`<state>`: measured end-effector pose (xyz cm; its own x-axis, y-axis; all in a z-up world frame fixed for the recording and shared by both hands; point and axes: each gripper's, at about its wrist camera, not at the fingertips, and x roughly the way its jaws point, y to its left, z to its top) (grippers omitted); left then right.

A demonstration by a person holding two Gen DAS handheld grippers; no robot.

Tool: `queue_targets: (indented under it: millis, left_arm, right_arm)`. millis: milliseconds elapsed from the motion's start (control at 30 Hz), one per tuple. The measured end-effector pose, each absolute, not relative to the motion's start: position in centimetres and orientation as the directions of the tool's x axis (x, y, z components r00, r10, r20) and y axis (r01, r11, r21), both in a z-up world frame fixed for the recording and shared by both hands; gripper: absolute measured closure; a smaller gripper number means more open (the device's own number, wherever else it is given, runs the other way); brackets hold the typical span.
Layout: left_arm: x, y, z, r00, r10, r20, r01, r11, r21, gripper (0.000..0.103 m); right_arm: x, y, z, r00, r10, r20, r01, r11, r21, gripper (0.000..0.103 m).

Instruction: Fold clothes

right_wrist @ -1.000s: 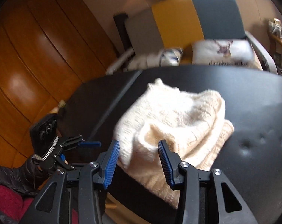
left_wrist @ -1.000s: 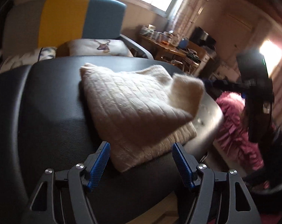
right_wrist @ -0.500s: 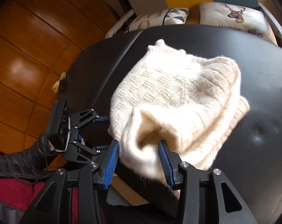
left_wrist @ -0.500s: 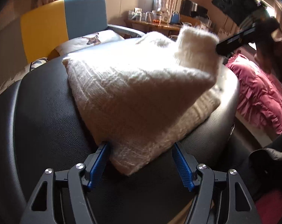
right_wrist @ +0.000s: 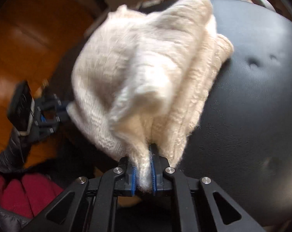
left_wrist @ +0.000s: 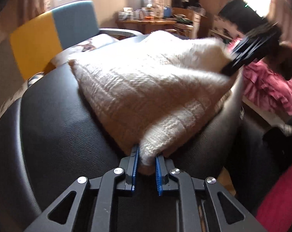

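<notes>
A cream knitted sweater (left_wrist: 146,89) lies folded on a black padded surface (left_wrist: 55,139). My left gripper (left_wrist: 146,160) is shut on the sweater's near corner. In the right wrist view the sweater (right_wrist: 146,67) bunches up and rises off the black surface (right_wrist: 252,116). My right gripper (right_wrist: 143,174) is shut on another corner of it. The right gripper also shows blurred in the left wrist view (left_wrist: 248,52) at the sweater's far right end. The left gripper shows in the right wrist view (right_wrist: 49,112) at the sweater's left edge.
A chair with a yellow and blue back (left_wrist: 53,31) and a printed cushion stands behind the black surface. A cluttered wooden table (left_wrist: 146,21) is further back. Pink cloth (left_wrist: 267,89) lies to the right. Wooden panels (right_wrist: 30,38) and a red garment (right_wrist: 24,193) are on the left.
Both grippers have closed on corners of the sweater; a second ago they were open in front of it. The sweater's gripped edges now rise off the surface.
</notes>
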<state>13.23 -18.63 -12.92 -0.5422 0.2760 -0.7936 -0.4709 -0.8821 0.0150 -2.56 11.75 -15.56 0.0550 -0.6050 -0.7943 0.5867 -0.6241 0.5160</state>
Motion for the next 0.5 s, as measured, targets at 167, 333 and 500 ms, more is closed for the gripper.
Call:
queue_targets:
  millis: [167, 333, 500]
  left_arm:
    - [13.3, -19.2, -12.8, -0.494, 0.289, -0.820, -0.505, -0.863, 0.000, 0.087]
    - [13.4, -21.1, -11.5, -0.438, 0.362, -0.823, -0.471, -0.872, -0.133, 0.087]
    - [14.2, -23.2, -8.3, -0.433, 0.506, -0.746, -0.442, -0.841, -0.313, 0.086]
  right_arm:
    - [-2.7, 14.6, -15.3, 0.025, -0.723, -0.690, 0.498, -0.589, 0.636, 0.080]
    - [-3.8, 17.8, -12.7, -0.043, -0.799, -0.600, 0.455, -0.550, 0.700, 0.068]
    - [-8.4, 18.8, -11.5, -0.199, -0.855, -0.479, 0.363, -0.519, 0.774, 0.052]
